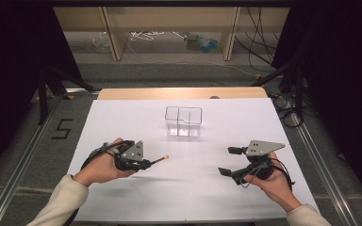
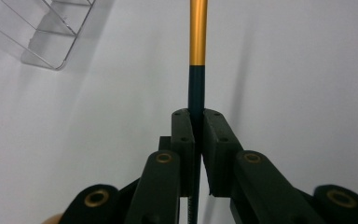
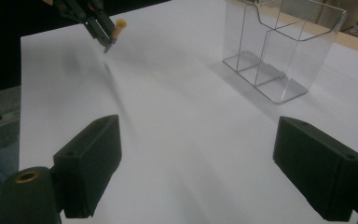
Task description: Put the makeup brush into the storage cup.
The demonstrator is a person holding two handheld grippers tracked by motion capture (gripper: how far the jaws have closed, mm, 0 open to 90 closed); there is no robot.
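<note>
Person seated at a white-covered table (image 1: 136, 197), a two-jaw gripper in each hand. The left gripper (image 1: 147, 163) is closed on a slim pen-like stick with a dark lower barrel and an orange-gold upper section (image 2: 197, 56). In the left gripper view the dark barrel sits squarely between the two black pads (image 2: 183, 135), which press on it from both sides; the barrel runs back down the slot between the jaws, and the orange-gold section stands clear beyond the pad tips. In the high view the stick projects from the jaws toward the table's middle, held above the white surface, its tip pointing to the right. The right gripper (image 1: 230, 161) has its jaws spread wide with nothing between them, as the right gripper view shows, white tabletop lying between the two pads (image 3: 91, 163). A clear plastic organiser box with inner dividers (image 1: 184, 121) stands upright farther back at the table's centre, well apart from both grippers.
</note>
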